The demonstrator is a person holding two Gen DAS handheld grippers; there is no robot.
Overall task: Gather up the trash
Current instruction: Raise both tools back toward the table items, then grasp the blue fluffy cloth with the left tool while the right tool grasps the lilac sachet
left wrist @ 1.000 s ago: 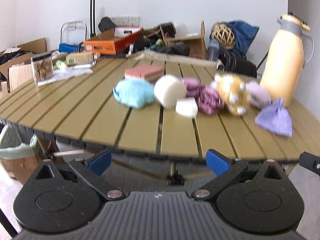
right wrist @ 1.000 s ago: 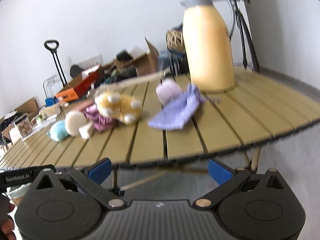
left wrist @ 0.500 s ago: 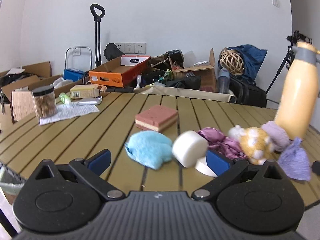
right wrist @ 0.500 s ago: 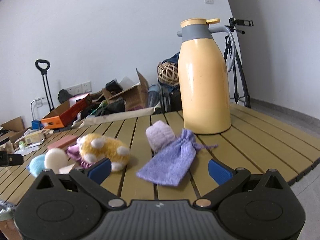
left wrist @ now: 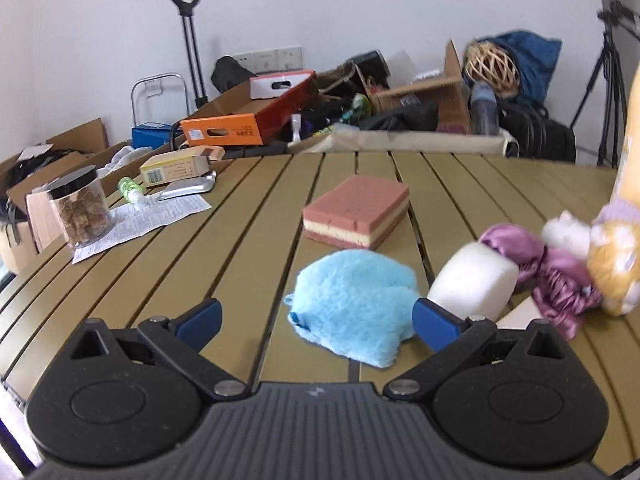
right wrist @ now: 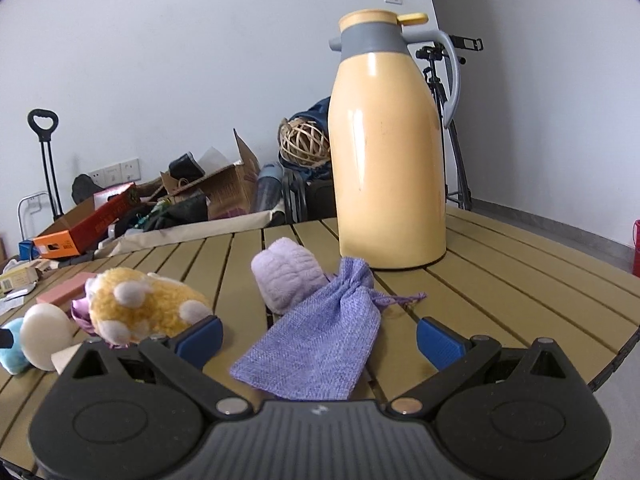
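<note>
Risks first, left to right from the blue fluffy cloth [left wrist: 354,306]. Left hand-held gripper [left wrist: 316,320] was lined up on that cloth, but the white foam cylinder [left wrist: 472,282] sat just right of it, touching the right finger's tip zone; closing could have knocked the cylinder or pinched it with the cloth. Cloth is soft and flat, so a shallow bite would likely have slipped off. Further right of the cloth, the right hand-held gripper [right wrist: 318,334] framed the purple drawstring pouch [right wrist: 320,340]; its loose cord and limp fabric could have snagged or slid, and the yellow plush [right wrist: 140,308] sat close to that gripper's left finger. Tall yellow thermos jug [right wrist: 390,152] behind the pouch was a tip hazard on overshoot.

Both grippers: fingers wide apart, holding nothing, above the tabletop [left wrist: 248,216].
</note>
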